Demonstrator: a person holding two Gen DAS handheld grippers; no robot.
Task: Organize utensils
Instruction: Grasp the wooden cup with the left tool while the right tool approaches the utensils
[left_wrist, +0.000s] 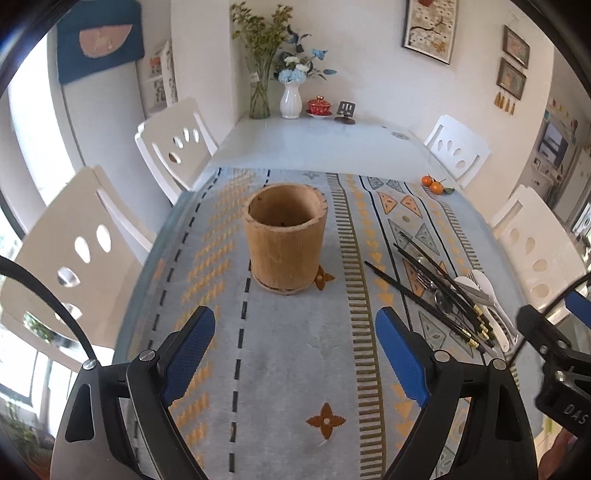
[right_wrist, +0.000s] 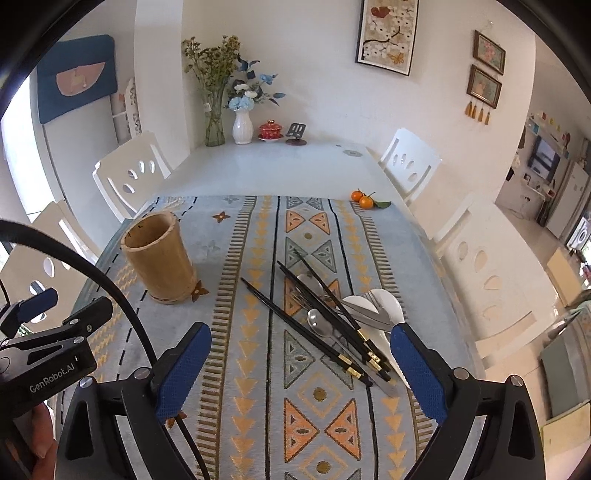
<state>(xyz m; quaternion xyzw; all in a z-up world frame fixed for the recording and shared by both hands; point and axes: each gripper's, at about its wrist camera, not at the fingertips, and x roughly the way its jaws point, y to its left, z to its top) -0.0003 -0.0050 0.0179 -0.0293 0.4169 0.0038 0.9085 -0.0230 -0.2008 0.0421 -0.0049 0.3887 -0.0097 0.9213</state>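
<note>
While both grippers (left_wrist: 295, 354) (right_wrist: 301, 369) gape empty, I judge lower-right chopsticks (right_wrist: 314, 325) light, slick; pinch them mid-shaft

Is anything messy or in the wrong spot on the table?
Yes. The black chopsticks, metal spoon, fork and white spoons lie crisscrossed in a heap on the patterned cloth, while the bamboo holder beside them stands upright and looks empty. Nothing looks spilled or broken.
</note>
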